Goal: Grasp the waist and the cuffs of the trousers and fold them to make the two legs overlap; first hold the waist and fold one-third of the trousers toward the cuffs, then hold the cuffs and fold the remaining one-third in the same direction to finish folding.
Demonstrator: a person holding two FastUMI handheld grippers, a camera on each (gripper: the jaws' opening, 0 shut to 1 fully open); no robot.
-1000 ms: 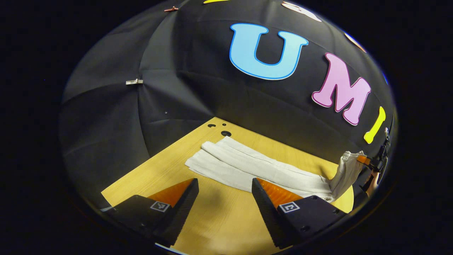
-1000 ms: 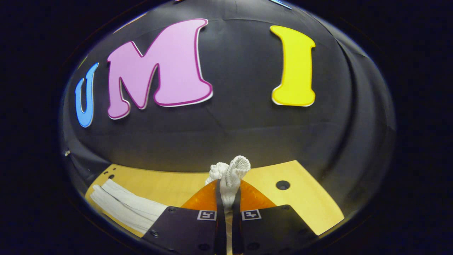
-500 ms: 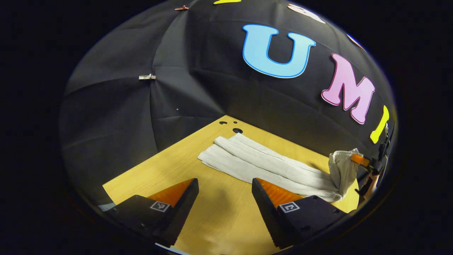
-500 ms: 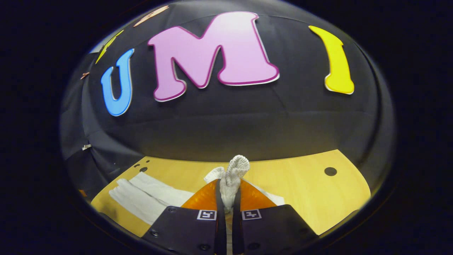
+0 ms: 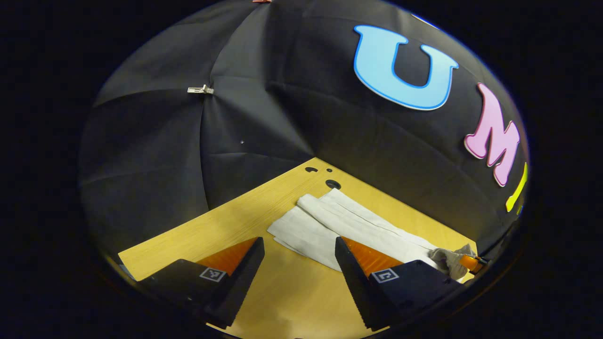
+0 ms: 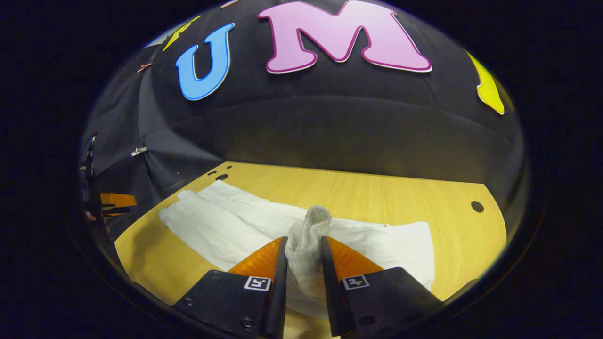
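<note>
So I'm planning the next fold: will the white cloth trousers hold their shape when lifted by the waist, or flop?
Probably flop: the white cloth trousers bunch into a soft lump between the right gripper fingers. They look light, since a pinch at one spot carries that end. Likely not slippery: the ribbed waistband sits in the grip, and the legs lie flat on the wooden table.

table point(image 5: 198, 235): light wood top, round holes near far corner point(image 5: 332, 184) | wall point(image 5: 264, 117): black cloth, creased, small metal clip point(image 5: 200, 89) on seam
</note>
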